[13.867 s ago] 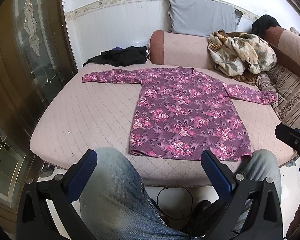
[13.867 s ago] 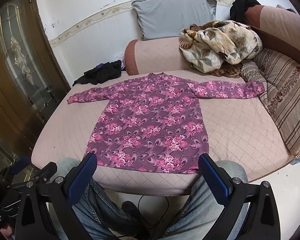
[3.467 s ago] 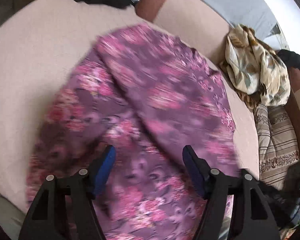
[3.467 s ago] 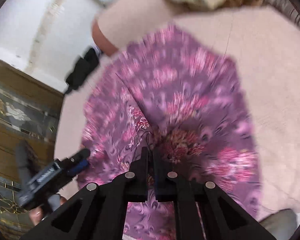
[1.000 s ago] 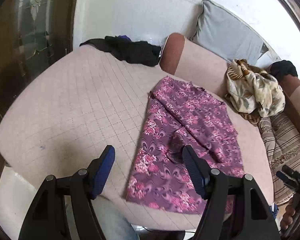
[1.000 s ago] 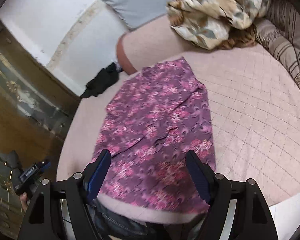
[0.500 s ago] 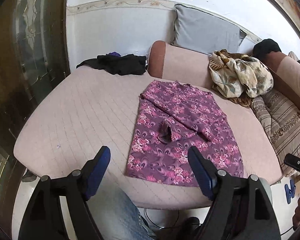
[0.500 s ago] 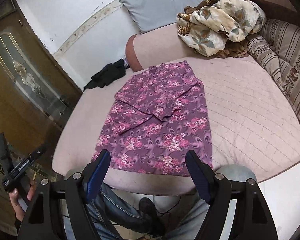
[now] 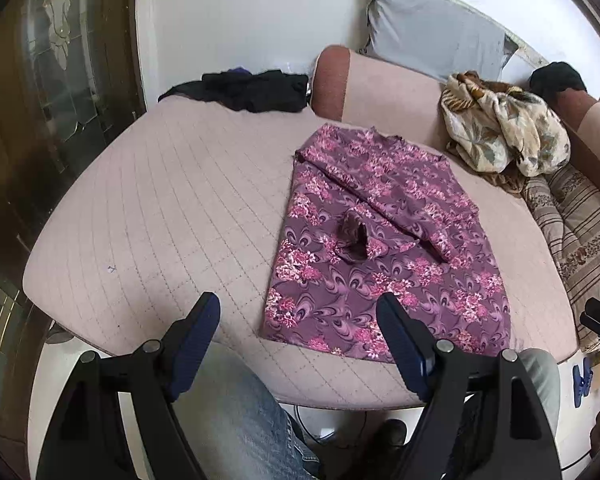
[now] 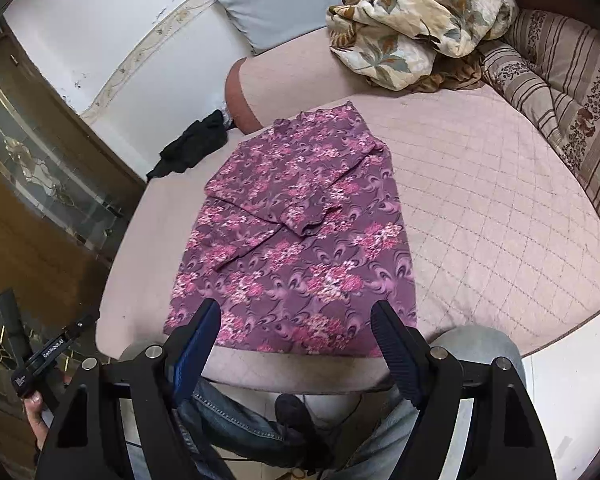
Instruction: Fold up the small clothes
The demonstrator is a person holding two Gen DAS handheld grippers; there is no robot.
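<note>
The floral dress [image 9: 384,236] is laid flat on the pink mattress [image 9: 160,216], both sleeves already folded across its middle. The left gripper [image 9: 300,340] and right gripper [image 10: 296,340] are held wide apart-jawed and empty, above its near hem. Next, that hem apparently needs pinching at both corners and carrying toward the collar.

The purple floral garment [image 9: 384,240] has both sleeves folded across its front, covering the fabric beneath; its underside cannot be seen. The person's jeans-clad knees [image 10: 472,348] hide the sofa's front edge. The black clothing [image 9: 252,88] is too crumpled to identify. The striped cushion [image 10: 560,80] is cut off at the frame edge.
</note>
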